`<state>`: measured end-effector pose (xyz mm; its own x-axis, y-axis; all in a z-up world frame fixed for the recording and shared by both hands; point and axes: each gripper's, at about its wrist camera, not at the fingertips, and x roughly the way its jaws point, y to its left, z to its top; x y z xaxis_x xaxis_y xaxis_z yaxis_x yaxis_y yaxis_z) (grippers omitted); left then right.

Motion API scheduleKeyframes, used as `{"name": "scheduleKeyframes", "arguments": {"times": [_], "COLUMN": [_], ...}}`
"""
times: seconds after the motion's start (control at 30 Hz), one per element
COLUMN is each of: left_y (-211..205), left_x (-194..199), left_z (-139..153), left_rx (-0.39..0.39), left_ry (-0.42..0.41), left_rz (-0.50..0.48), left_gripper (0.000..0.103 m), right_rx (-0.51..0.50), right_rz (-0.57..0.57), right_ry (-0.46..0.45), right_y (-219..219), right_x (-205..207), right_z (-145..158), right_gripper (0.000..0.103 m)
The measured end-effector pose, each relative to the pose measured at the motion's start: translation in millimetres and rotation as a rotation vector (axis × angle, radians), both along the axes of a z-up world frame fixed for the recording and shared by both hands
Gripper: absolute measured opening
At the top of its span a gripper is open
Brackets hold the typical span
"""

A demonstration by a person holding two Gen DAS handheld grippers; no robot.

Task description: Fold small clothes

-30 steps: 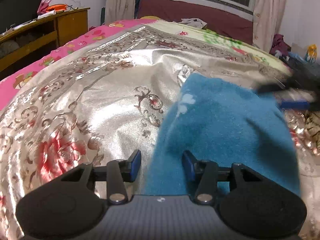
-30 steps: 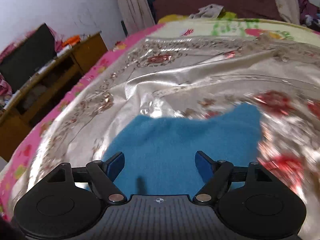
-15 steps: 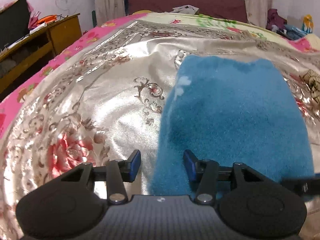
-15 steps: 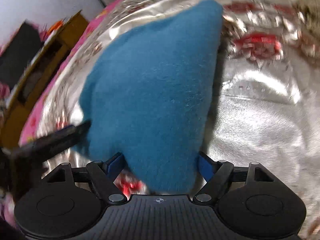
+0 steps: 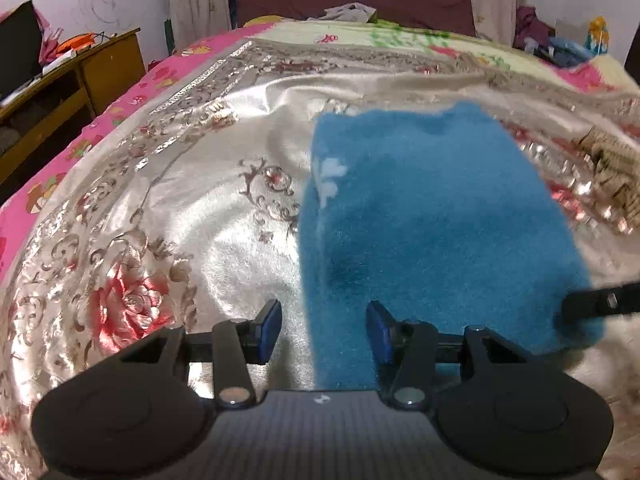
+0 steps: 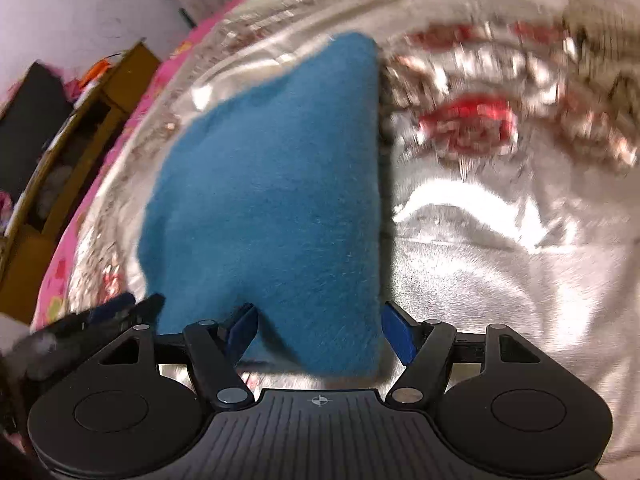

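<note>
With the blue fleece garment [image 5: 432, 216] flat on the satin bedspread [image 5: 224, 248] at my twelve o'clock, my left gripper [image 5: 323, 330] gapes over its near-left edge while my right gripper [image 6: 318, 330], jaws just narrowing, straddles the near-right corner unpinched, so next I clamp both for the fold.

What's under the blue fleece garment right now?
The blue fleece garment lies on the shiny silver floral bedspread, which shows around its left, far and right edges. Whether anything else lies beneath it cannot be seen; the fleece covers that patch.
</note>
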<state>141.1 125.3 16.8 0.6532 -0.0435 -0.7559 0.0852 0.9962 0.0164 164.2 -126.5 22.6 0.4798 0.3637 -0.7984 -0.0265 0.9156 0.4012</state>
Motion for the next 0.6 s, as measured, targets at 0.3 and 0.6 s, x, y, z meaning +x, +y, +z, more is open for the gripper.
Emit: {"name": "scheduleKeyframes", "arguments": {"times": [0.3,0.6], "left_y": [-17,-32], "left_x": [-10,-48], "left_z": [-8,11], "left_rx": [0.062,0.038], "left_ry": [0.055,0.055], "left_rz": [0.021,0.008], "left_gripper": [0.053,0.069], "right_rx": [-0.123,-0.165], "right_rz": [0.058,0.082], "right_ry": [-0.021,-0.091], "right_y": [26,34], "right_x": [-23,-64], "right_z": [3,18], "right_gripper": [0.07,0.071]}}
